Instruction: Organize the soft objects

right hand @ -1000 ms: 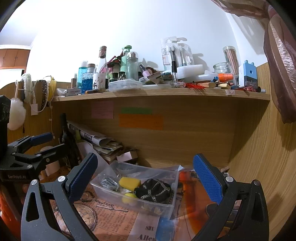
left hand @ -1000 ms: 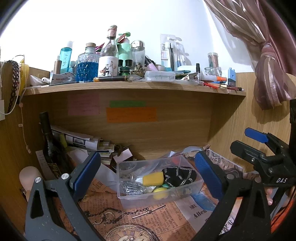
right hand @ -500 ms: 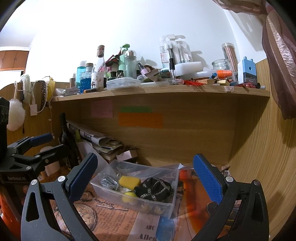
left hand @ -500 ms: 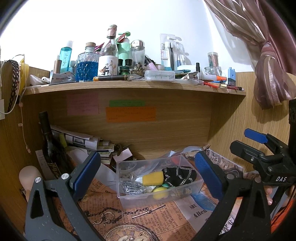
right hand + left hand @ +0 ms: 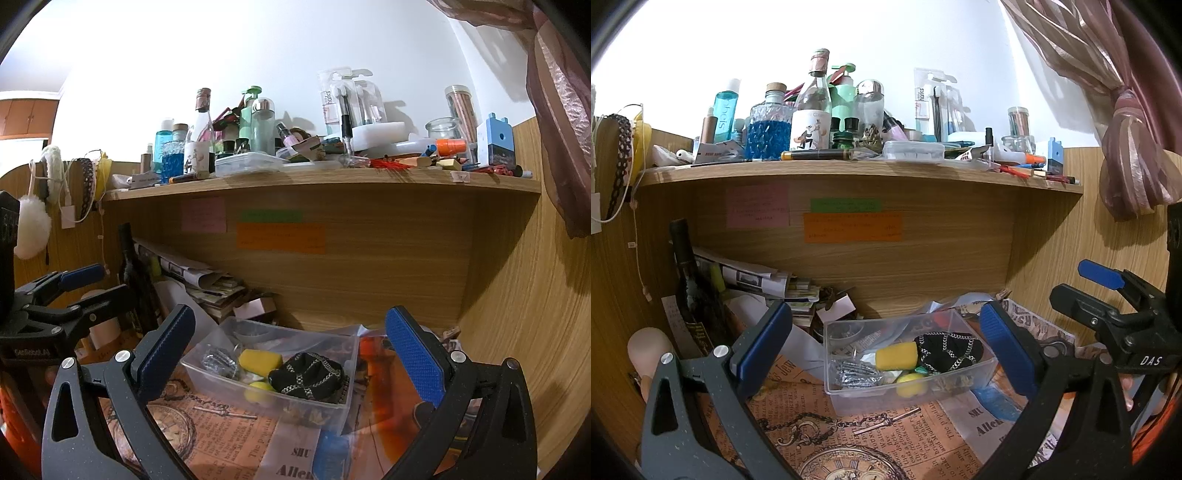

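Our left gripper (image 5: 886,343) has its jaws spread wide w/ nothing between them; the right gripper (image 5: 291,347) is likewise released and empty. Both sit above the surface (image 5: 871,435), aimed at the clear bin (image 5: 905,391), not touching it.

In the bin: a yellow sponge (image 5: 897,356), a black chain-print pouch (image 5: 947,352) touching it on the right, a small yellow ball (image 5: 910,384) near the front wall, and silver foil bits (image 5: 855,373) on the left.

The left wrist view shows the bin head-on, plus a printed pocket watch (image 5: 846,465) on the newspaper-style covering and the right gripper's side profile at far right (image 5: 1108,306). The right wrist view sees the bin (image 5: 280,402) from its right corner, w/ an orange plastic sheet (image 5: 384,387) just beside it and the left gripper's profile at far left (image 5: 59,306); it also shows a white fluffy puff (image 5: 31,227) hanging on the side panel.

A dark bottle (image 5: 689,288) and paper stack (image 5: 757,280) crowd the back-left. The shelf (image 5: 849,171) overhangs above, loaded w/ bottles. The wood side wall (image 5: 524,314) closes in on the right; the open room lies in front of the bin.
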